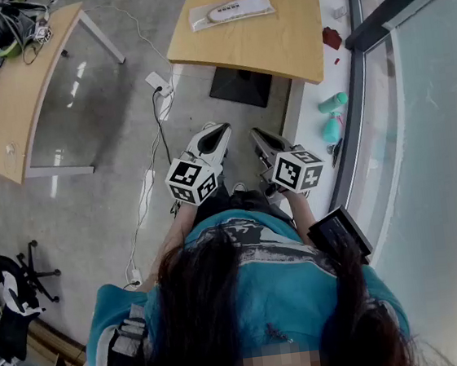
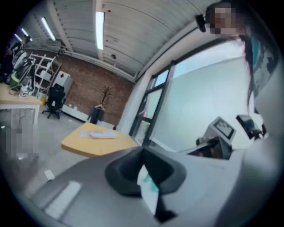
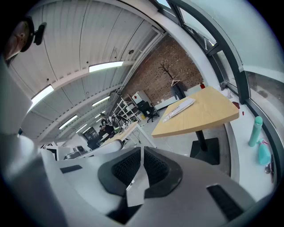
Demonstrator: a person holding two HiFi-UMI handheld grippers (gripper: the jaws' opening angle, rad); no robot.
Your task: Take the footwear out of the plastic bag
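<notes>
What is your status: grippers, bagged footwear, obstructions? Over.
Left gripper shut, empty; right gripper shut, empty. Bagged footwear untouched on wooden table ahead. Only floor between.

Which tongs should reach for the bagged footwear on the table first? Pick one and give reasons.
Left, narrowly. The left tongs and right tongs are both shut and well short of the table, but the left sits slightly farther forward, toward the plastic bag. Either must open first.

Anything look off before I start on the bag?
Nothing stands out. The plastic bag lies flat on the table with the footwear inside; the left gripper and right gripper are shut, short of it.
</notes>
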